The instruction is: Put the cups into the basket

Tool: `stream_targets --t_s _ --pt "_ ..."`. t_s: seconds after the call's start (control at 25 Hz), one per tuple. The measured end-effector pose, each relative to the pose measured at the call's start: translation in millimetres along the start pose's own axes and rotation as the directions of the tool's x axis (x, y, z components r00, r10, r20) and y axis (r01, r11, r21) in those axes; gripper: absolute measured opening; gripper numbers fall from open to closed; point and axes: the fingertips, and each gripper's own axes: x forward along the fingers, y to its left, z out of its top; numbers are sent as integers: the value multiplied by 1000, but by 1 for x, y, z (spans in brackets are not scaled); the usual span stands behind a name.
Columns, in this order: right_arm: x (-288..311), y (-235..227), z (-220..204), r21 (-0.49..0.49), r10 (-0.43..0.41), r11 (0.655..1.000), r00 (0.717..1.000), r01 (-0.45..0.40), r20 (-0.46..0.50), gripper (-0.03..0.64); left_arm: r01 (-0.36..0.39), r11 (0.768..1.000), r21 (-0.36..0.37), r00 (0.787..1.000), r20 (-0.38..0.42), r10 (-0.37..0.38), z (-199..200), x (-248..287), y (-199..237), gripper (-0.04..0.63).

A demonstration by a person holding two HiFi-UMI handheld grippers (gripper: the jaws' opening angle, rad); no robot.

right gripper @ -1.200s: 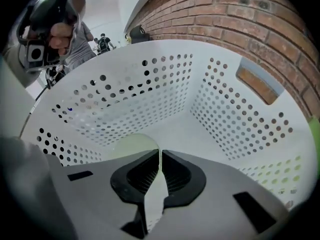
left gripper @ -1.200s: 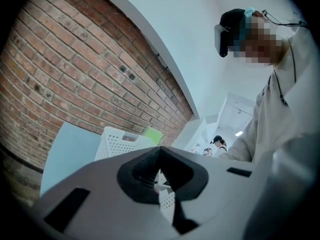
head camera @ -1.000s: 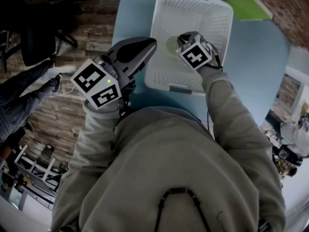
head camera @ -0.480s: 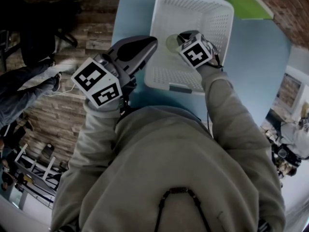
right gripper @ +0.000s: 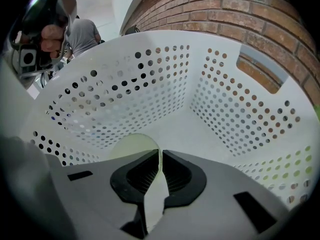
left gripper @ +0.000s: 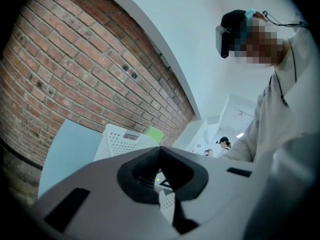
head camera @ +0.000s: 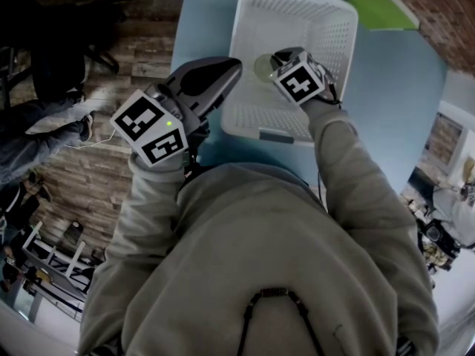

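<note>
Right hand-held gripper [right gripper: 159, 156] was pinching a pale green plastic cup [right gripper: 131, 146] inside the white perforated basket [right gripper: 235, 109]; letting go looked next.

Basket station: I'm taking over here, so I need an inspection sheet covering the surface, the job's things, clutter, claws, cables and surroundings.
Surface: light blue table, carrying the basket.
Job's things: white perforated basket on the table; one pale green cup inside it, held by its wall; no other cup seen.
Clutter: flat green item at the table's far corner.
Claws: right claw shut on the cup's wall, reaching down into the basket; left claw shut and empty, by the basket's left rim.
Cables: dark cord over the person's chest.
Surroundings: brick wall, wood-look floor, another person's legs at left.
</note>
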Motion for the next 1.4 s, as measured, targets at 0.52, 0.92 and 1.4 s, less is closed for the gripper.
stream_targets --t_s 0.52,0.92,1.4 --pt "-25 9 17 41 40 998 997 -42 69 230 29 999 -12 999 19 -29 9 4 -10 -5" --pt "-48 13 23 67 -9 998 992 0 124 230 22 1000 16 1000 15 -22 8 -11 -26 -5" --pt "-99 35 26 102 26 993 971 -52 238 12 62 997 56 998 22 -63 9 -20 -64 -5"
